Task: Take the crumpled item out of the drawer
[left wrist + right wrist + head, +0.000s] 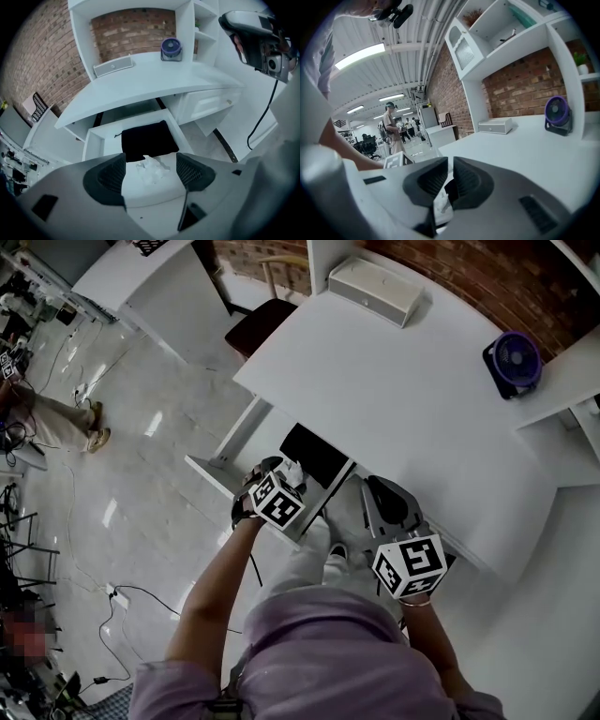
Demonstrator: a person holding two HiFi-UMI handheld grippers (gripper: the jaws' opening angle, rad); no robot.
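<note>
Drawer (88,140) stands open under the white desk (140,86). Crumpled item (152,169) is white and paper-like. It lies on the drawer floor at 6 o'clock of a black fabric piece (147,139), against its near edge. Left gripper (150,161) is poised over the drawer, jaws spread wide — the wad shows between them, not gripped. Right gripper (449,169) is at 4 o'clock of the left in the head view — jaws drawn almost together, nothing clamped. On the desk, a purple fan (171,48) sits at 1 o'clock and a white box (112,67) at 11.
</note>
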